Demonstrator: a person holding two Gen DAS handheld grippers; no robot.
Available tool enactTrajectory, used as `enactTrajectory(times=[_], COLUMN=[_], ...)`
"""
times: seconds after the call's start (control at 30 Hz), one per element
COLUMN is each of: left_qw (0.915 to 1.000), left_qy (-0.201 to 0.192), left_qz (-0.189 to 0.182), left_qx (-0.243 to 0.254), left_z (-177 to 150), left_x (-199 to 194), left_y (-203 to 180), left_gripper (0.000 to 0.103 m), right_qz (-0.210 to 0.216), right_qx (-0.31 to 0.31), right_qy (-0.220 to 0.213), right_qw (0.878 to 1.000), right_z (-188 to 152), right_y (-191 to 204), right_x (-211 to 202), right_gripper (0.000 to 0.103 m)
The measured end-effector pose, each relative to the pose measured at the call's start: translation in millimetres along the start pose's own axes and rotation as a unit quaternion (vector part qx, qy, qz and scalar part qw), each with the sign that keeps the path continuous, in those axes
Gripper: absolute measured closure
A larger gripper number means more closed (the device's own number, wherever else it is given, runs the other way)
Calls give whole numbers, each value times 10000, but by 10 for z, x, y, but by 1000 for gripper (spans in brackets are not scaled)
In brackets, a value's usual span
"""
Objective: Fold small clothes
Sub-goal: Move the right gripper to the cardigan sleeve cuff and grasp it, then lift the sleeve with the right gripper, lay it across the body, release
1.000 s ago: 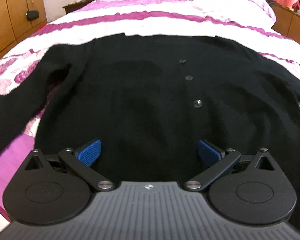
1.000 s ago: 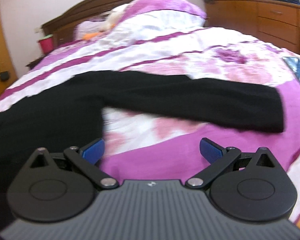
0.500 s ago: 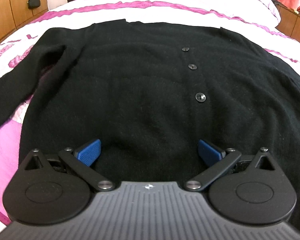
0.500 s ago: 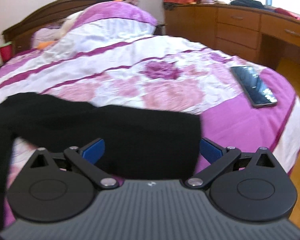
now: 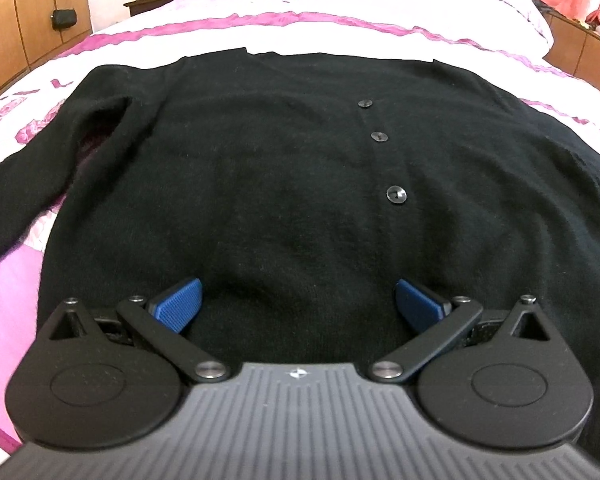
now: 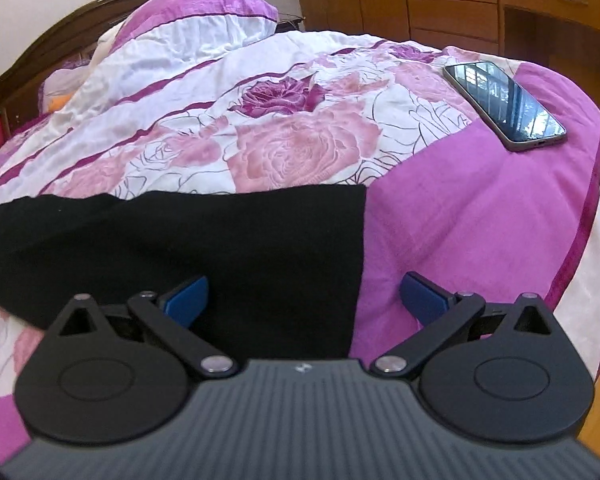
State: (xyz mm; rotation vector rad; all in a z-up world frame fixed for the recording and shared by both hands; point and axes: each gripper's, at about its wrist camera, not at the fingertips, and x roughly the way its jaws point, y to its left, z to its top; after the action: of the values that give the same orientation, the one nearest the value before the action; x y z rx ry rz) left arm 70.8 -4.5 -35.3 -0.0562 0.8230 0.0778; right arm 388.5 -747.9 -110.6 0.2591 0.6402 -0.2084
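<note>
A black buttoned cardigan (image 5: 284,184) lies spread flat on the bed, front up, with three buttons (image 5: 396,194) in a row. My left gripper (image 5: 298,300) is open and empty, low over the cardigan's near hem. In the right wrist view, the cardigan's right sleeve (image 6: 204,248) lies stretched across the bedspread, its cuff edge between my fingers. My right gripper (image 6: 304,296) is open and empty just above the cuff end.
The bed has a pink and white floral bedspread (image 6: 308,148). A smartphone (image 6: 504,106) lies near the bed's right edge. A wooden dresser (image 6: 452,4) stands beyond. Pillows (image 6: 204,20) and headboard are at the far end. Wardrobe doors (image 5: 28,20) stand left.
My right gripper swung right along the sleeve to its cuff end and came closer to it. My left gripper tilted slightly over the cardigan's hem. Both stayed open.
</note>
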Motion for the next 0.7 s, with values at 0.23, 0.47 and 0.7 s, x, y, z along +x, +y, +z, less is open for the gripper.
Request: enactTrajectory(times=[0.23, 0.47, 0.7], left_qw=[9999, 10000, 9998], left_qy=[-48, -66, -188], left_qz=[-33, -44, -25], left_qx=[127, 15, 1], left_z=[0, 21, 50], left_x=[-65, -140, -253], left_y=[-5, 30, 80], left_gripper=[0, 0, 0], right_qz=[209, 364, 783], right_qx=[-100, -101, 3], right_qy=[-97, -234, -613], right_qw=[9997, 9990, 9950], right_z=[50, 117, 293], right_y=[42, 54, 204], right_x=[-142, -275, -525], right_gripper=[34, 90, 92])
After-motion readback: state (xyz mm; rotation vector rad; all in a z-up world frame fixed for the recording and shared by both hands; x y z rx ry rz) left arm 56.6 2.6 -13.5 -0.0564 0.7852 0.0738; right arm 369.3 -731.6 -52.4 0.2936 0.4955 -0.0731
